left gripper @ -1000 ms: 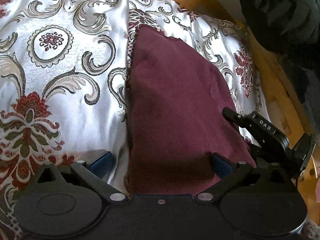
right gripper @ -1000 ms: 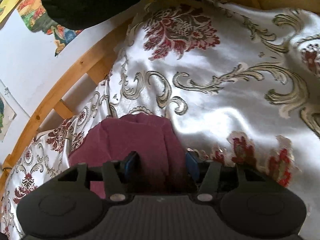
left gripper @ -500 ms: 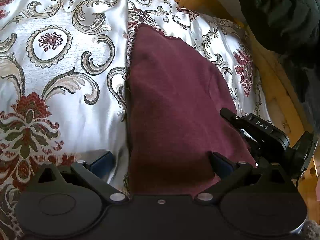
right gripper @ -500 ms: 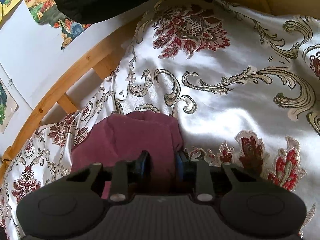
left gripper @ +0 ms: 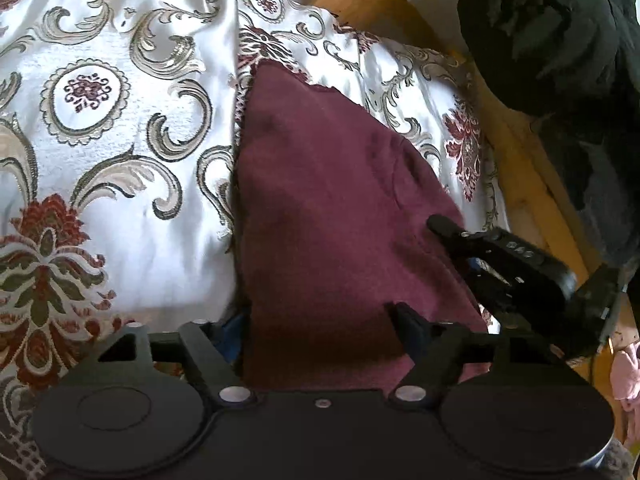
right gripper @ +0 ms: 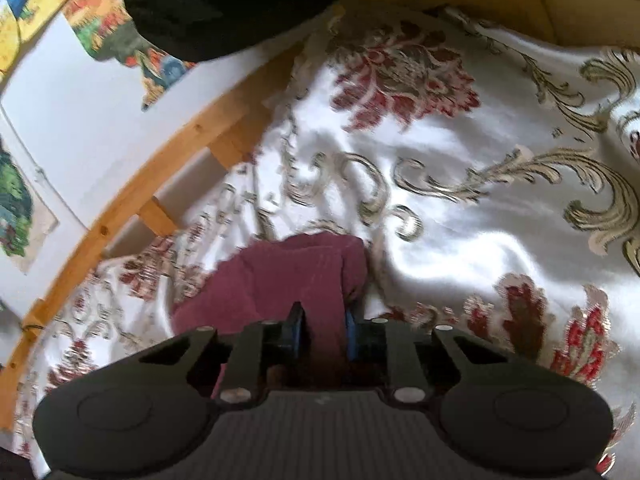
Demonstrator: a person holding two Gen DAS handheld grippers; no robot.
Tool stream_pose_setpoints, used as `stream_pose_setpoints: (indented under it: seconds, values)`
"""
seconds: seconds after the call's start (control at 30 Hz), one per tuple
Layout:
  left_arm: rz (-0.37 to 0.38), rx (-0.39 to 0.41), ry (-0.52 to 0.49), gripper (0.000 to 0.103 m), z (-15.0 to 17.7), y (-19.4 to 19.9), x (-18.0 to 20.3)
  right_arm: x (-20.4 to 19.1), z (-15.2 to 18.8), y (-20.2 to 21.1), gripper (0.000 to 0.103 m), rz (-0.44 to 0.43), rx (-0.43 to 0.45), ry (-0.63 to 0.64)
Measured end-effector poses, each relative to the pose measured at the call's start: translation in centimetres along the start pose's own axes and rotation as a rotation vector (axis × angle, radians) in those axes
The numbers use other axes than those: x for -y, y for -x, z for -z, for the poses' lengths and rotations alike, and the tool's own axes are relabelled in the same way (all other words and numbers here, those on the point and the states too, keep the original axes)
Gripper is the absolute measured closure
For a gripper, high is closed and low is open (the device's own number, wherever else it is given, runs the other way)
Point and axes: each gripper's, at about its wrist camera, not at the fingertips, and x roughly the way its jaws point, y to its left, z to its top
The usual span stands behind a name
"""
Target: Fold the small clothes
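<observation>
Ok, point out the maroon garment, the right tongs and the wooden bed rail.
maroon garment (left gripper: 336, 208): left wrist view, middle of the flat cloth.
right tongs (right gripper: 322, 330): right wrist view, between the tips, pinched on the garment's edge.
wooden bed rail (right gripper: 132, 196): right wrist view, curved top bar.

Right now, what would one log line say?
step: grasp | right gripper: shut on maroon cloth | left gripper: open astride cloth edge | surface: floral bedspread

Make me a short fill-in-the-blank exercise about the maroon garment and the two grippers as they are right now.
1. The maroon garment lies on a floral ____.
2. The right gripper is ____ on the garment's edge.
3. The left gripper has its fingers spread ____ across the garment's near edge.
4. The bed rail is made of ____.

Missing words: bedspread; shut; open; wood
</observation>
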Motion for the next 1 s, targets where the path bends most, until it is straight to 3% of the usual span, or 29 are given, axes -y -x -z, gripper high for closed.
stream_pose_setpoints:
  seconds: [0.1,0.2,0.43,0.63,0.83,1.0]
  values:
    - [0.007,0.027,0.011,0.045,-0.1,0.8,0.1,-1.3,-0.2,0.8,0.082,-0.026,0.014,0.032]
    - [0.003,0.065,-0.017,0.050,-0.2,2.0,0.8,-2.8,-0.4,1.8,0.083,-0.047,0.041,0.062]
    - [0.006,0.219,-0.156,0.051,-0.7,5.8,3.5,-8.0,-1.2,3.9,0.084,-0.127,0.156,0.213]
    - [-0.039,0.358,-0.202,0.051,-1.7,7.6,4.1,-12.3,-2.1,2.9,0.084,-0.195,0.219,0.384]
    - [-0.124,0.429,-0.187,0.051,-3.6,6.5,2.6,-13.6,-2.6,-1.8,0.084,-0.204,0.185,0.439]
    - [-0.204,0.361,-0.165,0.051,-4.2,4.2,0.4,-10.9,-1.5,-5.7,0.084,-0.164,0.087,0.352]
